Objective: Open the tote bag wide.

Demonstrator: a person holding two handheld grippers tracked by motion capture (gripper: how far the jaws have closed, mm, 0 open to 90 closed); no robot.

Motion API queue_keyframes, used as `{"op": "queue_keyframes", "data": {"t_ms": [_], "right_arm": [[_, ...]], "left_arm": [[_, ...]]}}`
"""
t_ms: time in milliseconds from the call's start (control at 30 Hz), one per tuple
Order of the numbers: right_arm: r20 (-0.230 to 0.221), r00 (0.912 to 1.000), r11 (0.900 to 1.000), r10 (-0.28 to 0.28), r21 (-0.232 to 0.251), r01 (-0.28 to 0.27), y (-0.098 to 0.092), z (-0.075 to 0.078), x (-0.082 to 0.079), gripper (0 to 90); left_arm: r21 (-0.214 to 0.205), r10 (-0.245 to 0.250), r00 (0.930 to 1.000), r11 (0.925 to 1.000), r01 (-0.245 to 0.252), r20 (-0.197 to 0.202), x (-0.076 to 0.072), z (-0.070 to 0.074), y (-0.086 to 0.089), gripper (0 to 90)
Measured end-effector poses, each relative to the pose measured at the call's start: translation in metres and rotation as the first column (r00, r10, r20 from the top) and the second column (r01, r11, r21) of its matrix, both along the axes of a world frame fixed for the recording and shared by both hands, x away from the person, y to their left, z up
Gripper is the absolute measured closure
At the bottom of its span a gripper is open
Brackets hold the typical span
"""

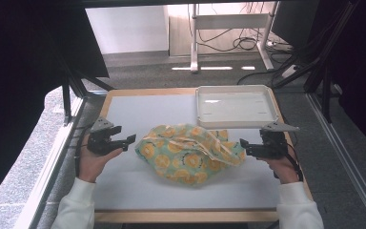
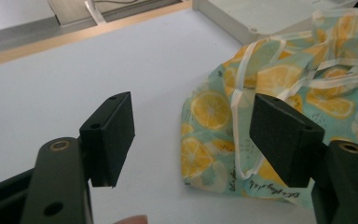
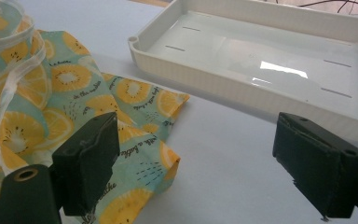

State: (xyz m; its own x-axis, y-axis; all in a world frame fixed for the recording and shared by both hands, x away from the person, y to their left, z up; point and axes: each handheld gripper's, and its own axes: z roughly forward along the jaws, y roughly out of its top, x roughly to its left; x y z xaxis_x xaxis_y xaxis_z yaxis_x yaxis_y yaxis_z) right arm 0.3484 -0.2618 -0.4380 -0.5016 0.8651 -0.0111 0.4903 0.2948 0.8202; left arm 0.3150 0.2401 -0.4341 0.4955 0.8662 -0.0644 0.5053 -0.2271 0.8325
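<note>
Crumpled lemon-print cloth mid-counter, near white tray; left tongs and right tongs flanking it, both spread wide, holding nothing.

Even, soft overhead light; glare on the white tray; high view dark at its sides.

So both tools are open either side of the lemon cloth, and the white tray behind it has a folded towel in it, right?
Not quite: the white tray is empty, as the right gripper view shows. The rest holds: left tool and right tool open, flanking the lemon cloth.
</note>
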Motion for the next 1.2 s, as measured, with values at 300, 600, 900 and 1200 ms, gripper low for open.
{"op": "queue_keyframes", "data": {"t_ms": [300, 600, 900, 1200], "right_arm": [[0.007, 0.9998, 0.9998, -0.020, 0.004, 0.020, -0.002, 0.001, 0.000, 15.1], [0.002, 0.9997, 0.9997, -0.024, 0.000, 0.024, -0.002, 0.000, 0.000, 15.1], [-0.006, 0.9995, 0.9995, -0.030, -0.006, 0.030, -0.002, -0.001, 0.001, 15.1], [-0.014, 0.9992, 0.9993, -0.037, -0.011, 0.036, -0.002, -0.002, 0.002, 15.1]], "left_arm": [[-0.003, -0.037, 0.9993, 0.9993, 0.036, -0.010, 0.002, 0.003, -0.010, 33.0], [-0.001, -0.085, 0.9964, 0.9964, 0.085, -0.007, 0.006, 0.007, -0.027, 34.3], [0.012, -0.133, 0.9909, 0.9910, 0.134, -0.021, 0.012, 0.008, -0.040, 37.1], [0.030, -0.160, 0.9864, 0.9864, 0.161, -0.038, 0.018, 0.004, -0.049, 37.9]]}}
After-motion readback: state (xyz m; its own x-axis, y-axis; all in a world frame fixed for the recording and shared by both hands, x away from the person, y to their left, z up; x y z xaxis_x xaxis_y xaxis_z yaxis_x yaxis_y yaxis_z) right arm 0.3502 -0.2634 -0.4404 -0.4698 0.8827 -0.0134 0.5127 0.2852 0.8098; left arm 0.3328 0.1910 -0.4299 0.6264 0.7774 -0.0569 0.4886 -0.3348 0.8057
